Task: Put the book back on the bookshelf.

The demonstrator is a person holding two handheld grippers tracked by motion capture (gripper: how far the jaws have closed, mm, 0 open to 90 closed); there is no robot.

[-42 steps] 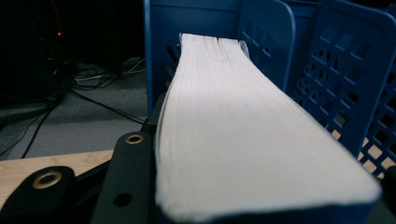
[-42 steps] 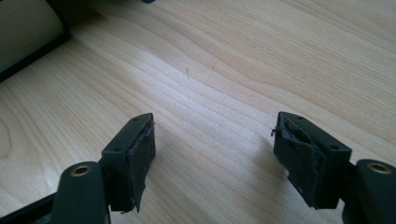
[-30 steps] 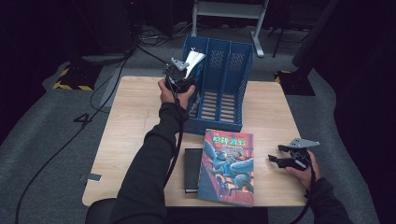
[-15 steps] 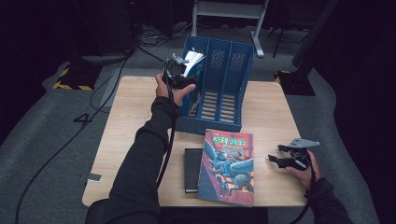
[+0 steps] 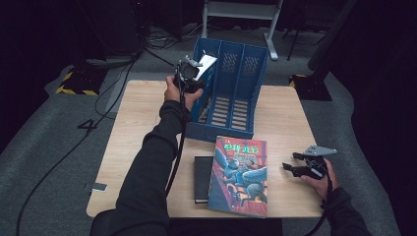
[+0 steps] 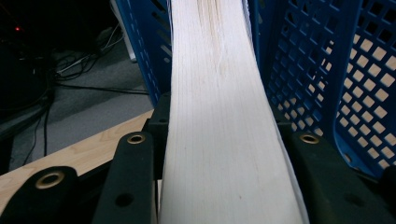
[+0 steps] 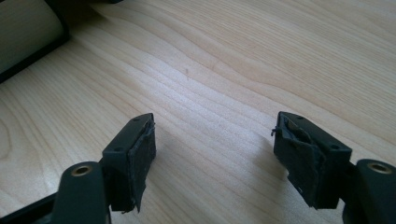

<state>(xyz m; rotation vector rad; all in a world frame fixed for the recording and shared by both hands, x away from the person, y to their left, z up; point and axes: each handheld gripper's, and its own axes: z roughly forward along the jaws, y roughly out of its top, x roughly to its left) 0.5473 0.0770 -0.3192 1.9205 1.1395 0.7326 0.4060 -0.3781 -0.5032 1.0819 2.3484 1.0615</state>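
Observation:
A book (image 5: 206, 62) with a pale page block stands tilted at the top of the leftmost slot of the blue file rack (image 5: 236, 88). My left gripper (image 5: 193, 73) is shut on it. Its jaws have just been closing, and in the left gripper view the page block (image 6: 224, 116) sits between them with the rack's wall (image 6: 327, 70) close on the right. My right gripper (image 5: 290, 161) rests open near the table's right edge; nothing lies between its fingers (image 7: 212, 144) but bare wood (image 7: 233, 70).
A colourful paperback (image 5: 239, 174) lies flat at the table's front, partly over a black book (image 5: 201, 178). Its edge (image 7: 23, 32) is visible far left of the right gripper. The wooden table (image 5: 142, 113) is bare to the left of the rack. Cables trail on the grey floor behind.
The left hand has shifted slightly toward the rack, with the book still at the left slot. The right gripper has stayed where it was.

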